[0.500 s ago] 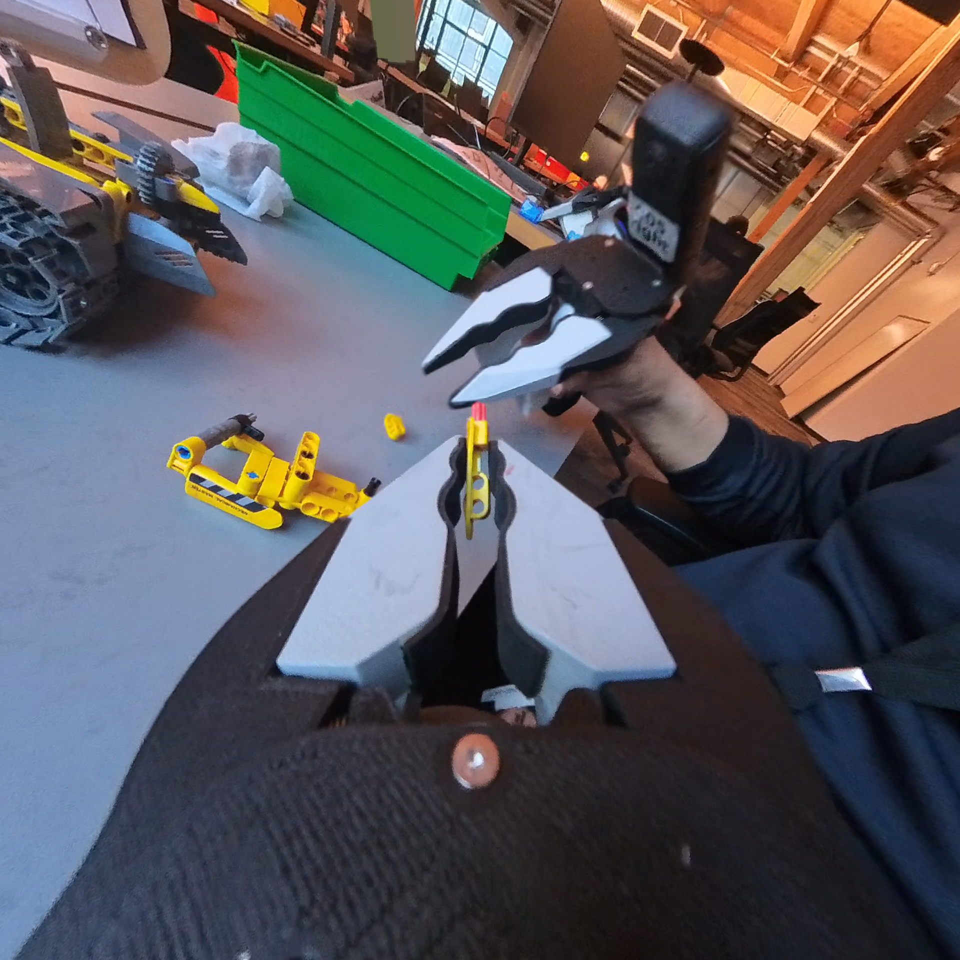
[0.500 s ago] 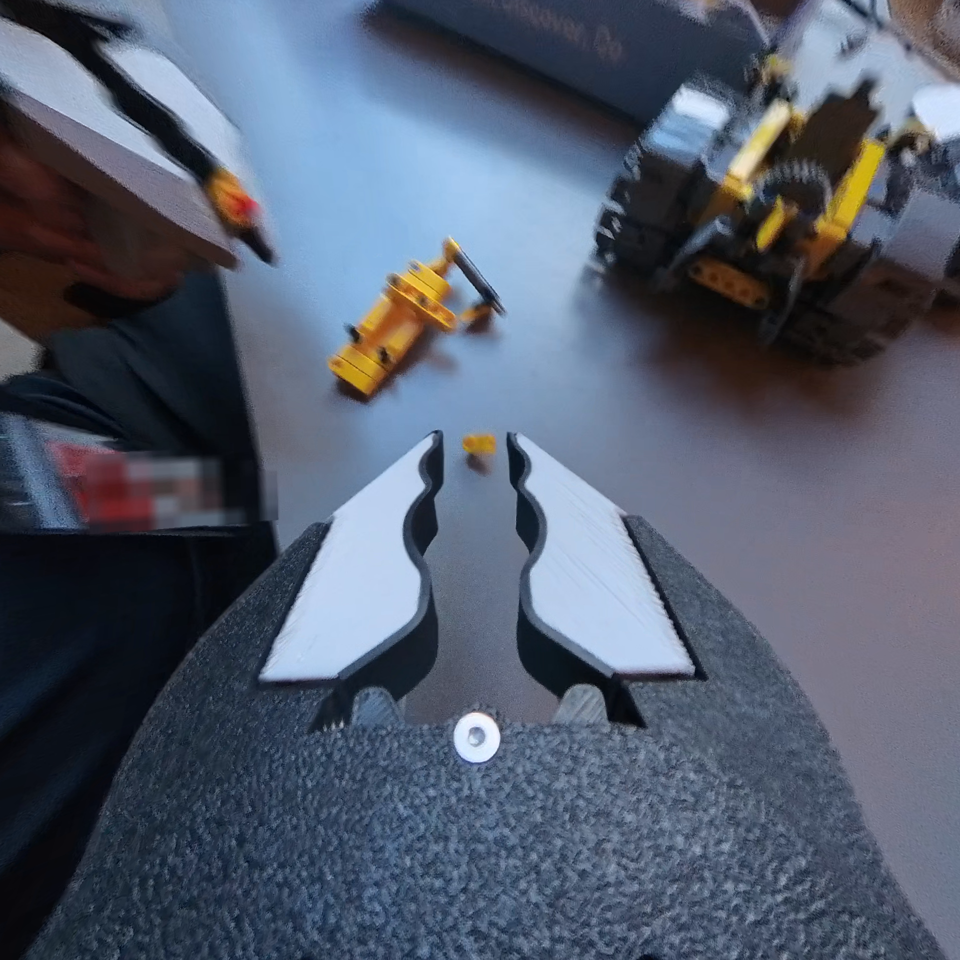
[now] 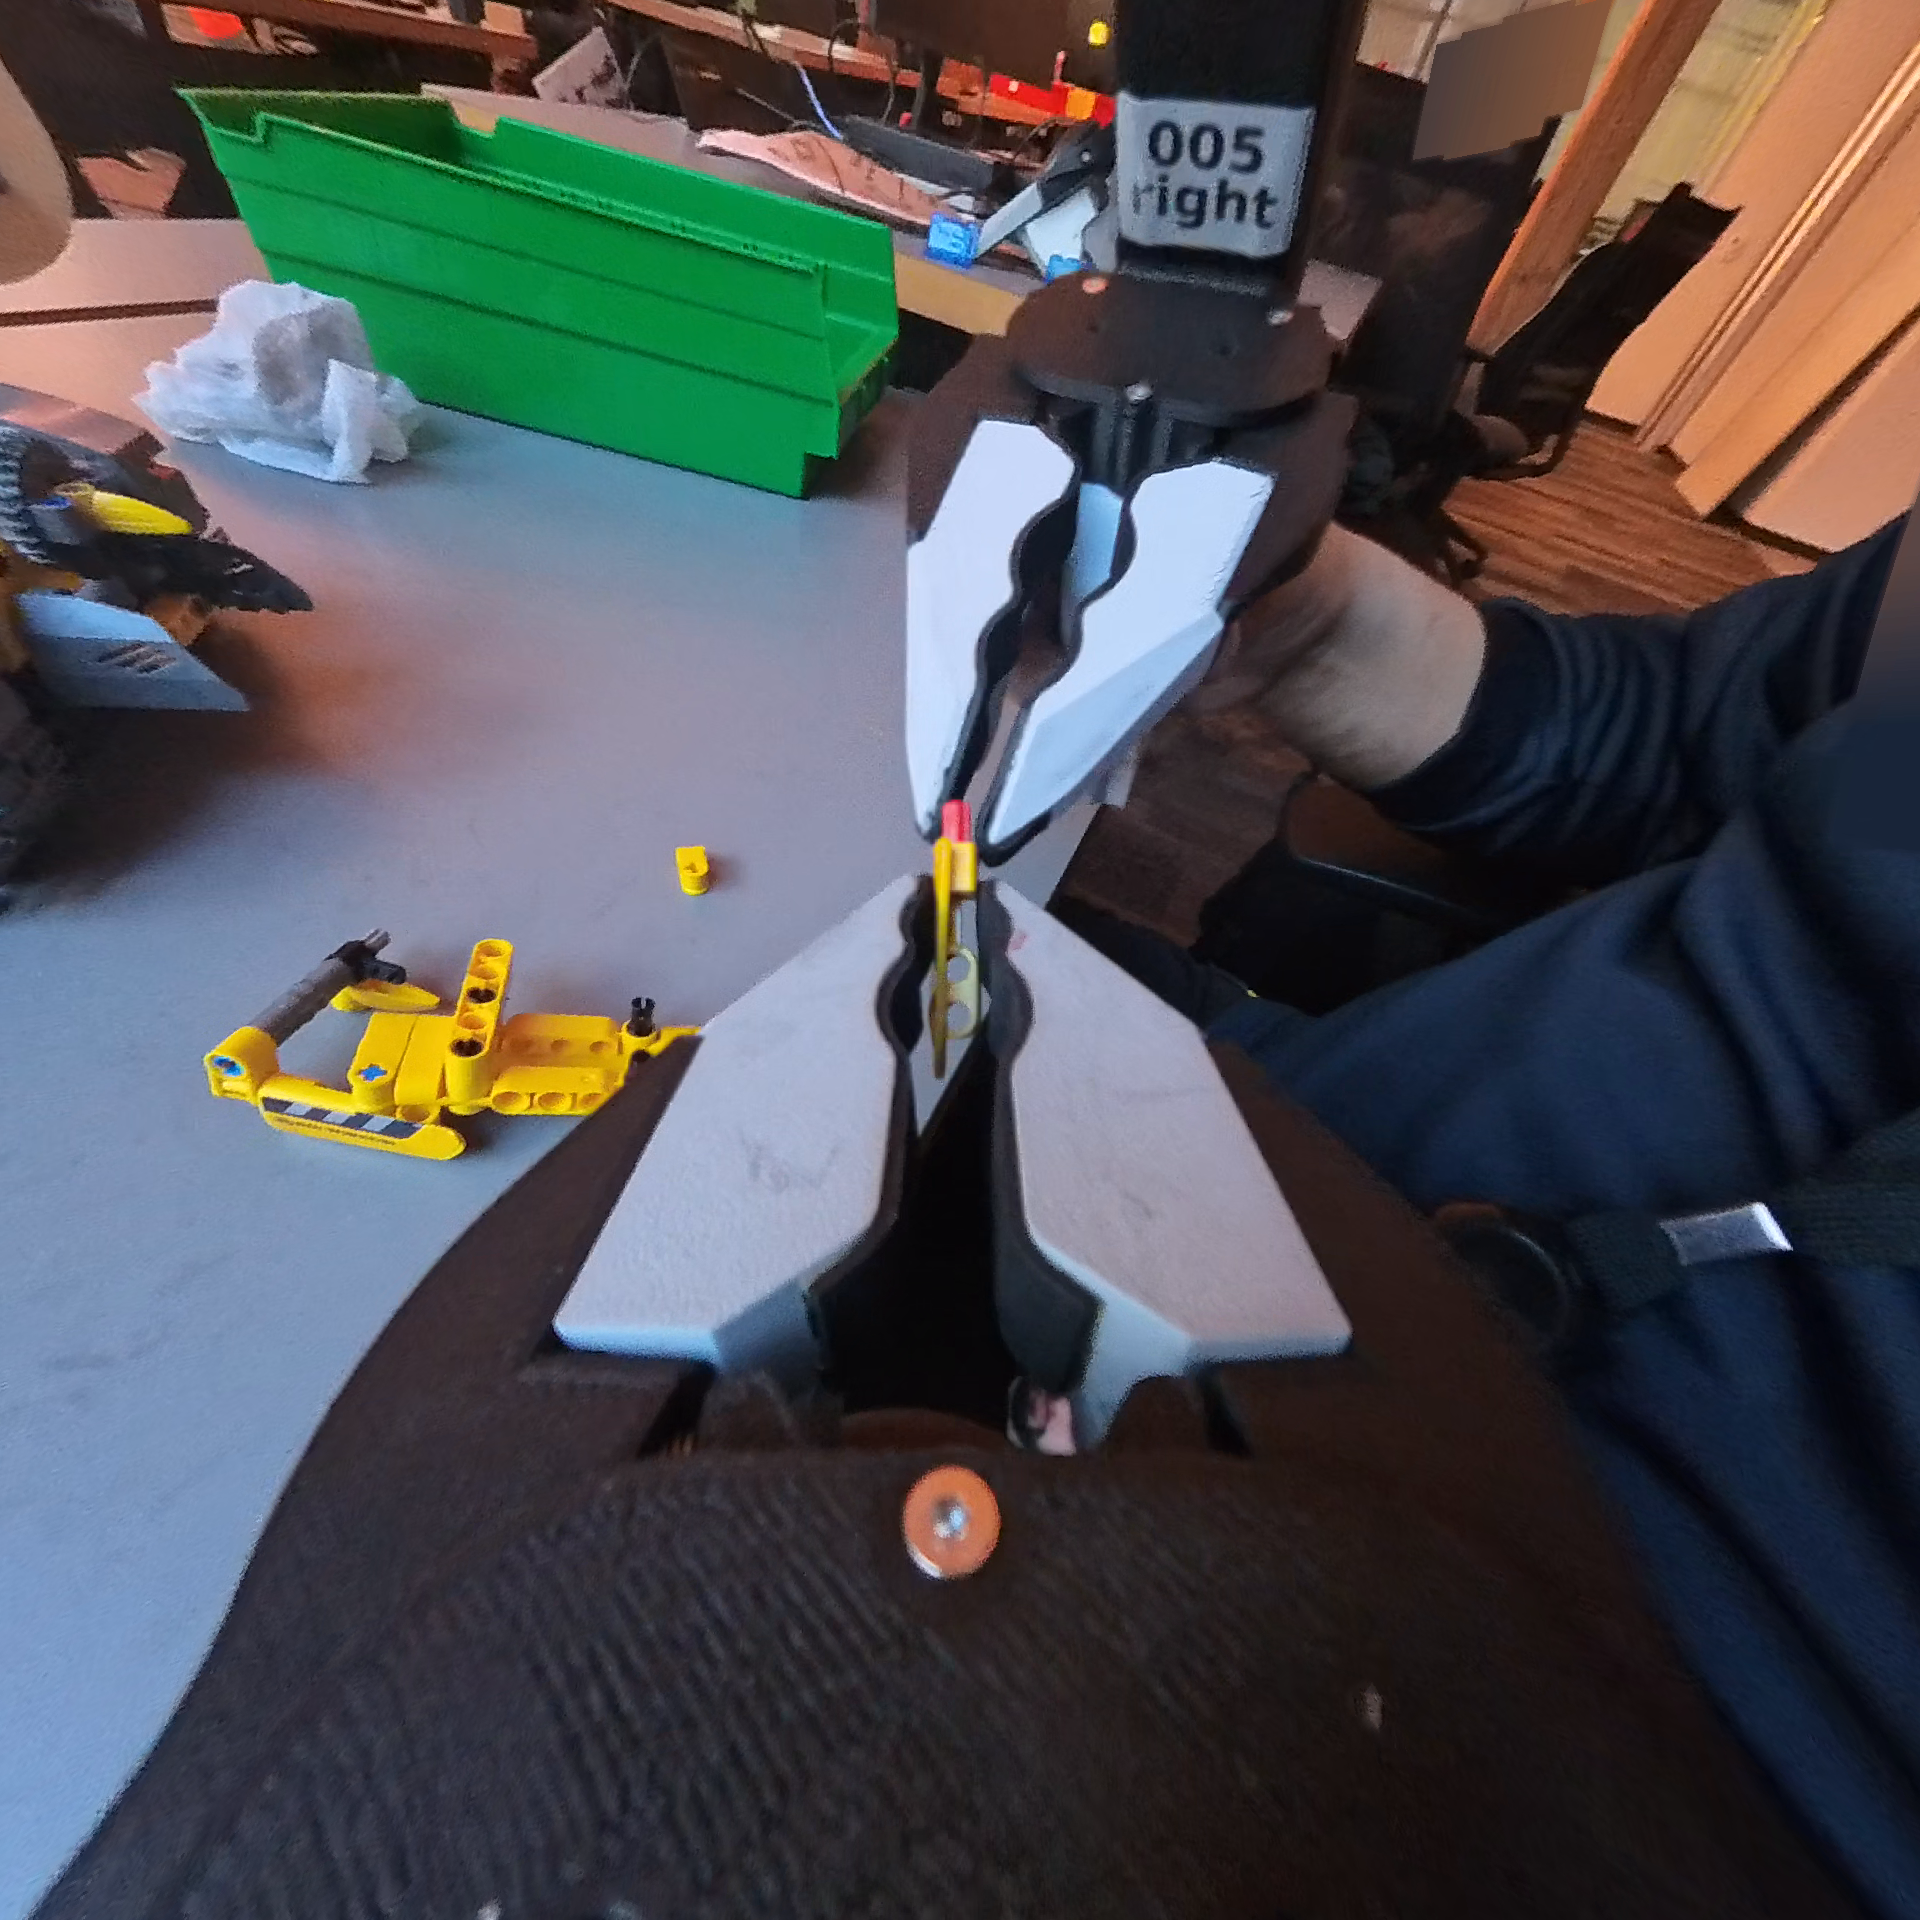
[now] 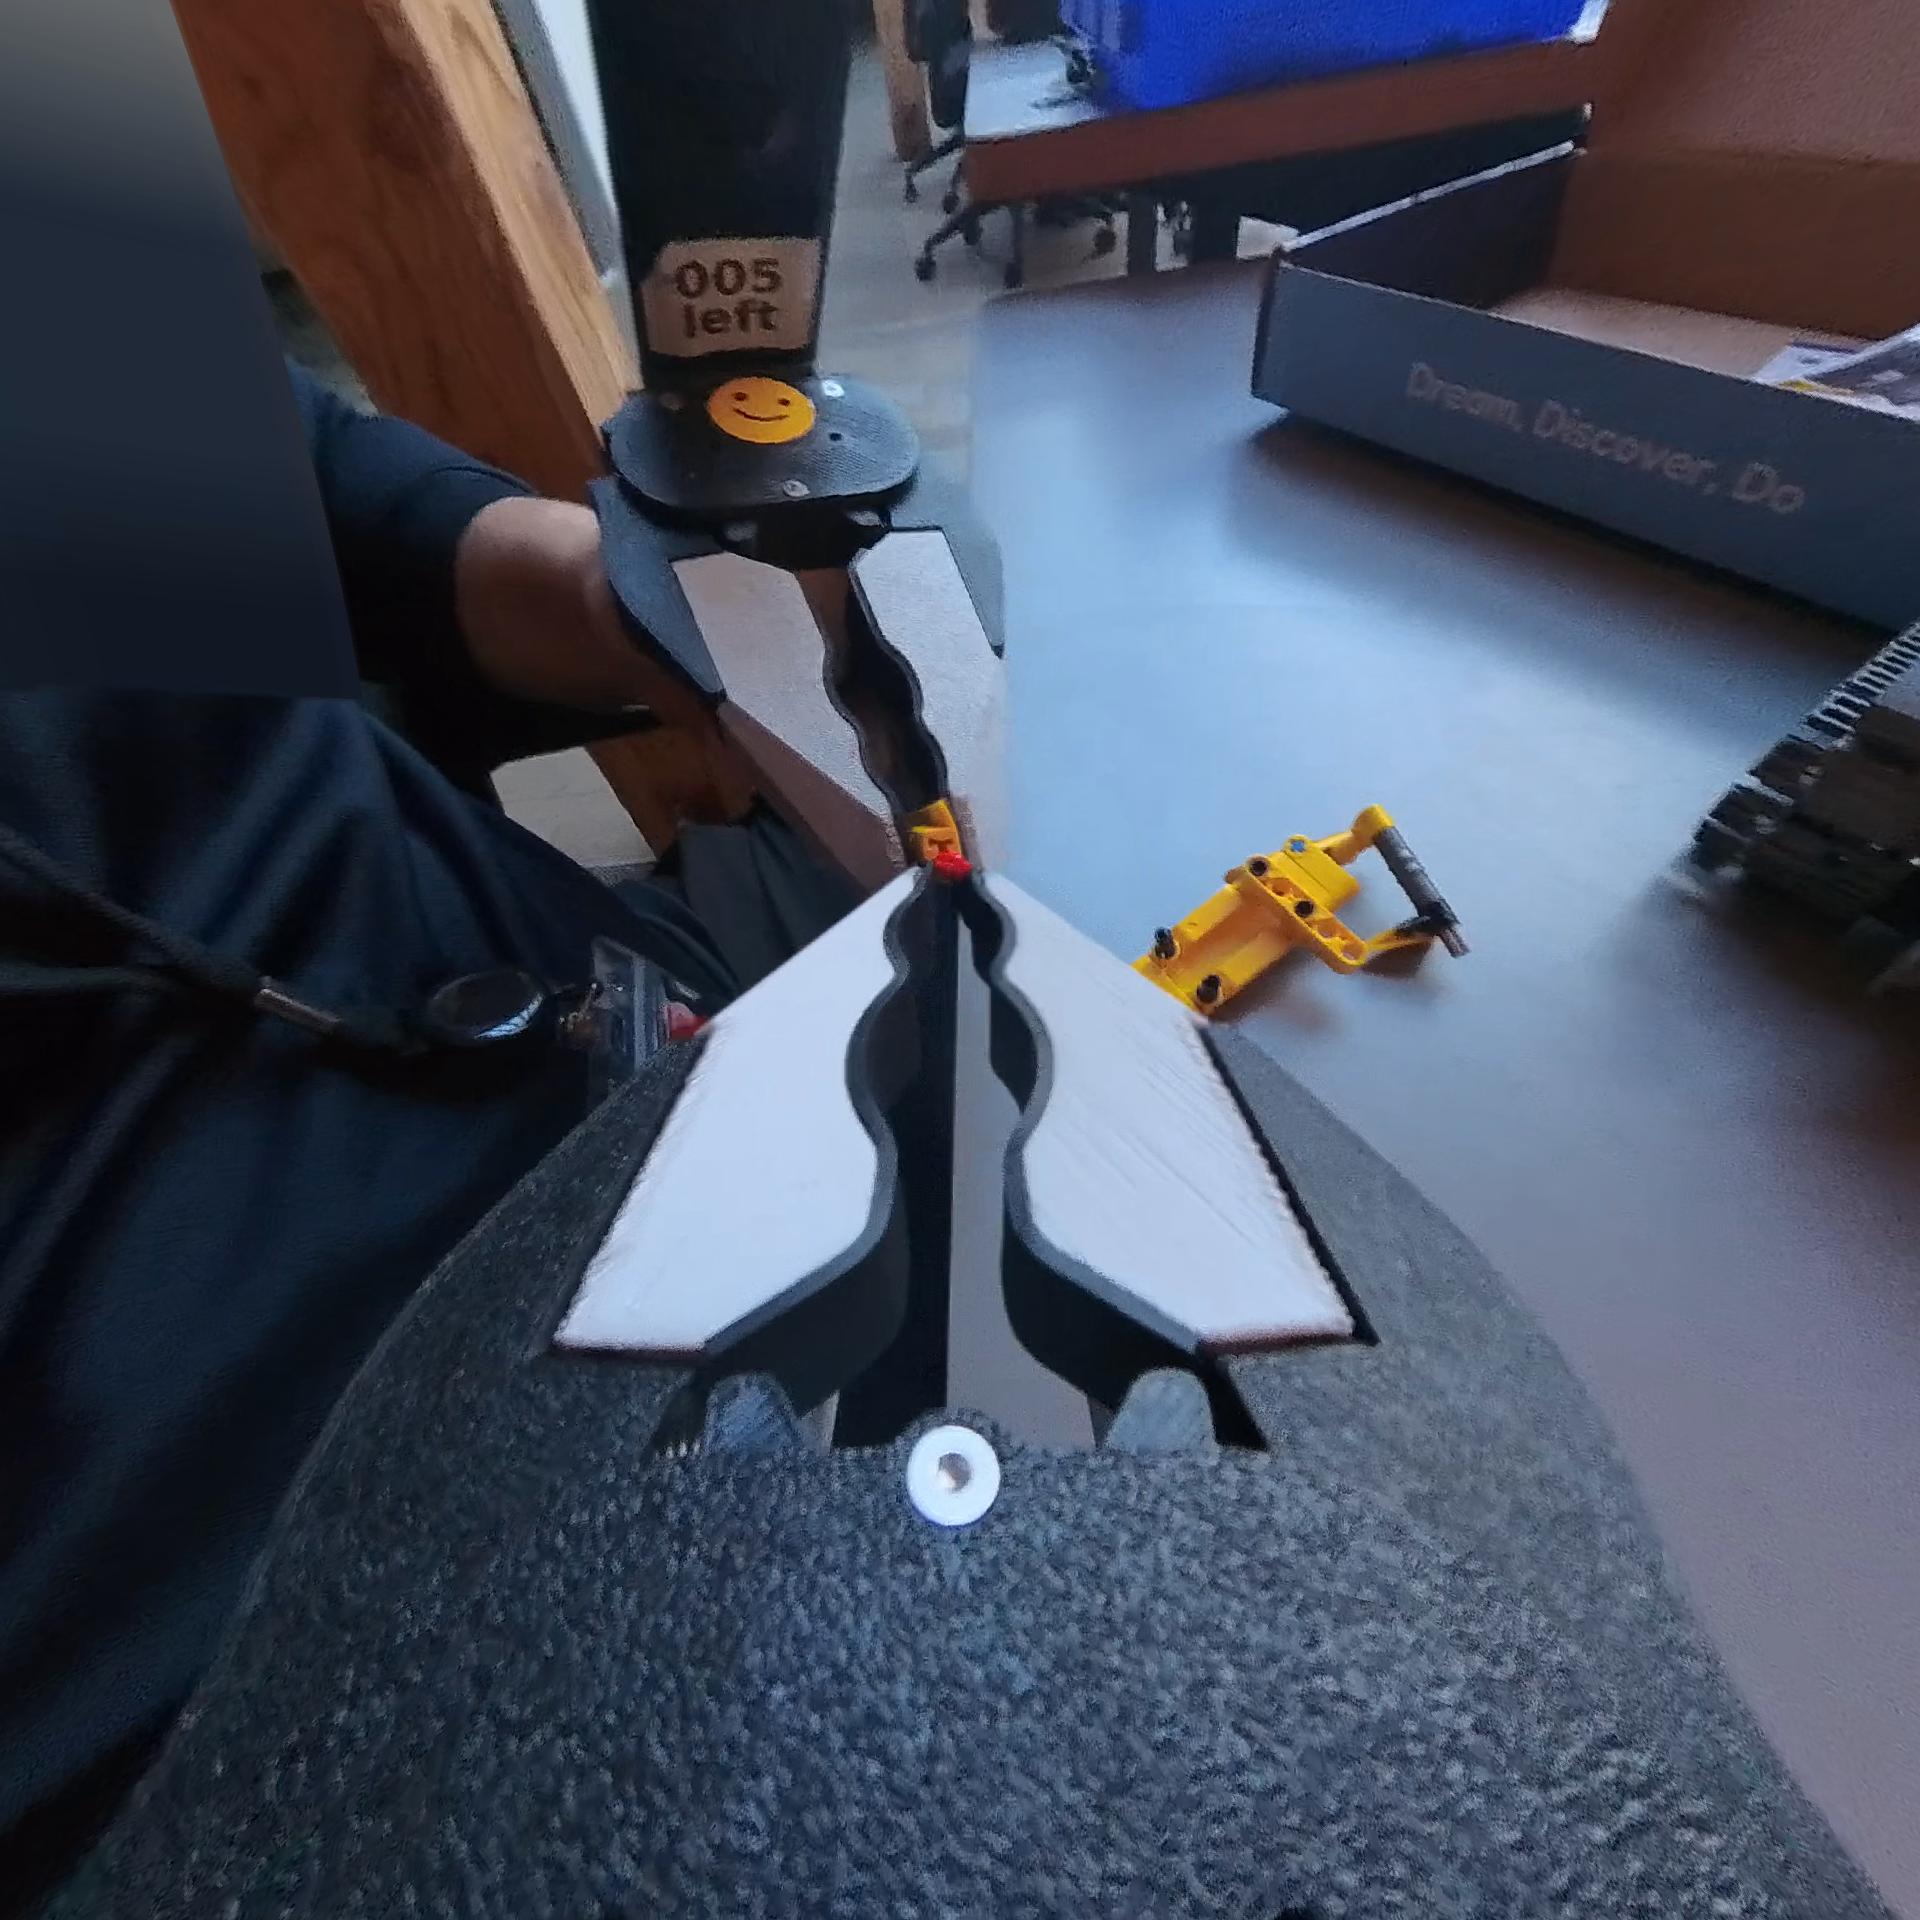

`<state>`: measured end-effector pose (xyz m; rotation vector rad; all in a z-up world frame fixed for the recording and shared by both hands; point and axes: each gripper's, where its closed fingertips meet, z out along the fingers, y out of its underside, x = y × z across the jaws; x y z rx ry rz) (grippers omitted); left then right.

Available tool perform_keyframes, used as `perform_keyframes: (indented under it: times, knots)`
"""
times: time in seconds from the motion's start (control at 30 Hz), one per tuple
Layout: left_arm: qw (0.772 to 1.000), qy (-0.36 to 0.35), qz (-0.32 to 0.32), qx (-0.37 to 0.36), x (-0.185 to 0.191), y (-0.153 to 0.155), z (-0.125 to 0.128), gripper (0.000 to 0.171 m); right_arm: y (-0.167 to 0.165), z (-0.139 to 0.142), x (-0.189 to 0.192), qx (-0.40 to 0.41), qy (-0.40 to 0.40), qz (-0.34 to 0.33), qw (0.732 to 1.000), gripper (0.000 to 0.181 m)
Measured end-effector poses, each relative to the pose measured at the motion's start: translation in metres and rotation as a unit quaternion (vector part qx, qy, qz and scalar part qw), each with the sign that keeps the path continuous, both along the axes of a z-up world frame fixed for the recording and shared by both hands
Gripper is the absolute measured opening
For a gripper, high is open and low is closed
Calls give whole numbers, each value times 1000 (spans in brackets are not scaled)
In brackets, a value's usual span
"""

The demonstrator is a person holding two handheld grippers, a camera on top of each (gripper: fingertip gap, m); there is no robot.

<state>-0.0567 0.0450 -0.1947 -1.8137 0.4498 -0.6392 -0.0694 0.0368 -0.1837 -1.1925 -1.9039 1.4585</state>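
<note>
We note the left gripper clamped on a thin yellow beam, which stands edge-on between its fingertips, held above the near edge of the grey table. The beam has round holes along its length and pokes just past the tips. At its far end sits a small red pin. The right gripper meets it tip to tip from the opposite side; its fingers are drawn nearly together about the red pin, which we see lodged right at their tips (whether they truly pinch it we cannot tell). On the table, left of the left gripper, lies a yellow brick assembly with a dark axle and striped sticker, and a small loose yellow piece just beyond it. Farther off: a black-and-yellow tracked model, crumpled white plastic, a green bin
</note>
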Motion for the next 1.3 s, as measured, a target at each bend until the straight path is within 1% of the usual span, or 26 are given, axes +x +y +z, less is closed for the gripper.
perform_keyframes:
  times: [0.13,0.23,0.27,0.33,0.4,0.53,0.6,0.67,0.8,0.87,0.9,0.93,1.0,1.07,1.2,1.3]
  knots:
    - [1000,0,-13,-3,3,-3,1,4,-4,4,1,-46,5,22,999,1]
    - [1000,16,2,-16,-3,0,-6,4,-1,-2,-2,-79,-17,12,997,0]
    - [1000,12,3,-22,-4,0,-7,4,0,-2,-2,-81,-14,7,997,1]
    - [999,-25,-5,-28,-2,-1,-4,4,0,3,-2,-74,3,6,997,8]
    - [998,-46,-14,-29,0,-2,0,4,2,3,-3,-63,2,0,998,9]
    - [999,-28,-22,-28,5,-3,-3,4,-2,4,-2,-82,1,11,997,9]
    - [999,-22,-27,-29,7,-4,-4,4,-5,6,0,-95,5,20,995,1]
    - [999,-17,-29,-29,8,-5,-4,4,-5,6,1,-105,-1,26,994,0]
    - [999,-20,-20,-25,4,-4,-2,4,4,8,-2,-130,-3,5,991,0]
    - [999,-23,-12,-32,0,-3,-3,4,2,11,0,-145,-2,14,989,0]
    - [999,-21,-10,-33,-2,-2,-4,4,1,10,1,-143,-7,18,989,11]
    - [999,-21,-13,-30,-1,-3,-3,4,-1,7,0,-132,-13,17,991,16]
    - [999,-27,-23,-21,3,-4,1,4,-3,1,-2,-105,-15,12,994,13]
    - [999,-27,-21,-14,3,-4,3,4,-7,3,-2,-117,-11,23,993,8]
    - [997,-67,-21,4,4,-4,14,4,-8,14,-2,-160,7,26,987,5]
    - [992,-120,-25,11,5,-4,24,4,-9,24,-3,-216,21,28,976,5]
